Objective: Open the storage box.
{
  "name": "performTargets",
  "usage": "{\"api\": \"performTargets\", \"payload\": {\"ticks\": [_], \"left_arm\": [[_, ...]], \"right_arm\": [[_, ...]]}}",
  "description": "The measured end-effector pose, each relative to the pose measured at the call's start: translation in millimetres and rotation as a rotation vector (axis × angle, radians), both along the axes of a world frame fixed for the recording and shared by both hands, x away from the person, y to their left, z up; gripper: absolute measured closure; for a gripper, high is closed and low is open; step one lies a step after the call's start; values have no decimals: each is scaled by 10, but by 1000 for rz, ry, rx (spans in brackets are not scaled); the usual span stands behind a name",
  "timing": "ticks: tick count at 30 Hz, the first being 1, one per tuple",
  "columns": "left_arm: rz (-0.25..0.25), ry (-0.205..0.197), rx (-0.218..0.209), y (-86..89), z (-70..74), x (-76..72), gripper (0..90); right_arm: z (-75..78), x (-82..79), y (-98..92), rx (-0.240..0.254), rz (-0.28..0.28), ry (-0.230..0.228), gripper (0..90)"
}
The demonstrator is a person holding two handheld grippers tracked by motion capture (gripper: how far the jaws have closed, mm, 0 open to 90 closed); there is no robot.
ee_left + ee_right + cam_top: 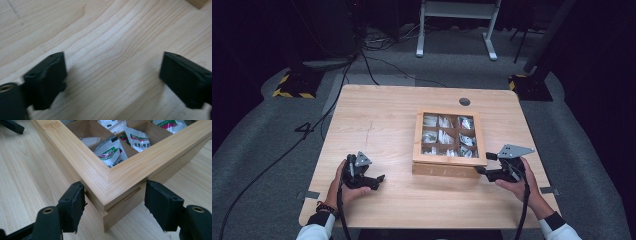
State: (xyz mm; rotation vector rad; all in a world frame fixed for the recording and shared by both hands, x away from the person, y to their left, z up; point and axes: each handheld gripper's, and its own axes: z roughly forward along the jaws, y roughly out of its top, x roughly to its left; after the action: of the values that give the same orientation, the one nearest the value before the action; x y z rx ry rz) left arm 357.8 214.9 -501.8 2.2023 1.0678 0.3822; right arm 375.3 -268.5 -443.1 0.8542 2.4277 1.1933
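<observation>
A shallow wooden box with a window lid lies right of the table's middle, its compartments holding small foil sachets. My right gripper is at the box's near right corner. In the right gripper view, that corner of the box sits between the open jaws of my right gripper; the left pad is at the box's side, the right pad just off it. Sachets show under the lid. My left gripper rests low over bare wood left of the box. Its jaws are wide apart with nothing between them.
The light wooden table has a round cable hole near its far edge. Bare tabletop lies left of and behind the box. Cables trail over the grey floor at left, and a white desk frame stands behind.
</observation>
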Motion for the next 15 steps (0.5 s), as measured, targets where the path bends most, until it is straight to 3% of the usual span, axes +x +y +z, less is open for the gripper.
{"api": "performTargets", "payload": {"ticks": [1,2,5,7,15], "left_arm": [[-11,1,-10,-16,16,-6,157],[-40,7,-41,-38,33,-4,227],[-67,-3,-33,-106,77,-3,176],[-85,-17,-59,-161,119,0,198],[-168,-113,-83,-491,382,45,201]], "right_arm": [[0,0,0,0,0,0,329],[2,-1,2,-3,-1,-3,329],[16,-7,-2,6,-8,-6,326],[31,-11,-1,8,-10,-11,323],[80,-4,4,22,-22,-22,310]]}}
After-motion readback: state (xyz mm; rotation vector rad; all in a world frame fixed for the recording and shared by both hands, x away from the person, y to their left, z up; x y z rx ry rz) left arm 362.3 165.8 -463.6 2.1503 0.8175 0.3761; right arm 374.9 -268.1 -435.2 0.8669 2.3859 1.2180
